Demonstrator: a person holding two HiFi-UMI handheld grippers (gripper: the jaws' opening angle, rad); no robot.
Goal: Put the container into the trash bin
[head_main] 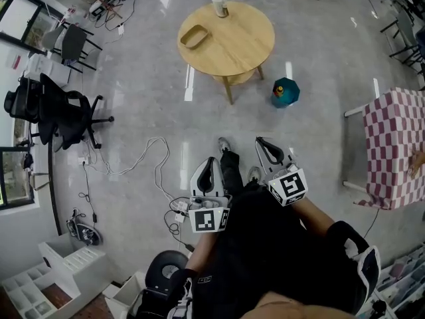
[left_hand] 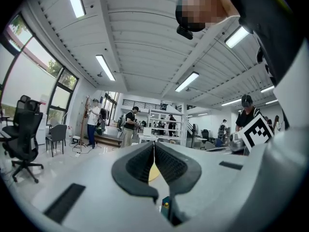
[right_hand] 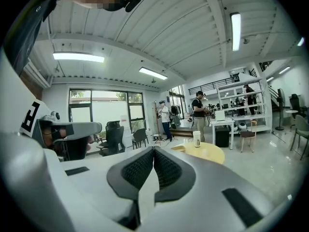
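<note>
The round wooden table (head_main: pixel 246 45) stands well ahead of both sets of jaws, beyond their tips. In the right gripper view it shows just right of your jaw tips. A table with a checked cloth (head_main: pixel 395 145) stands far off to the right of the right jaws. A black office chair (head_main: pixel 63 115) stands far off to the left of the left jaws.

Your left gripper (head_main: pixel 214 159) is held close to your body. Its jaws are clenched, pad against pad, with nothing between them. Your right gripper (head_main: pixel 260 139) sits beside it, slightly further forward. Its jaws are likewise clenched and empty.

The teal trash bin (head_main: pixel 285 93) stands on the floor ahead of the right jaws and slightly to their right, just beside the round table's leg.

The container (head_main: pixel 194 37), a shallow brown oval dish, rests on the near left part of the round table, well ahead of the left jaws and apart from both grippers.

A lidded cup (head_main: pixel 219 4) stands upright at the table's far edge, beyond the container.
</note>
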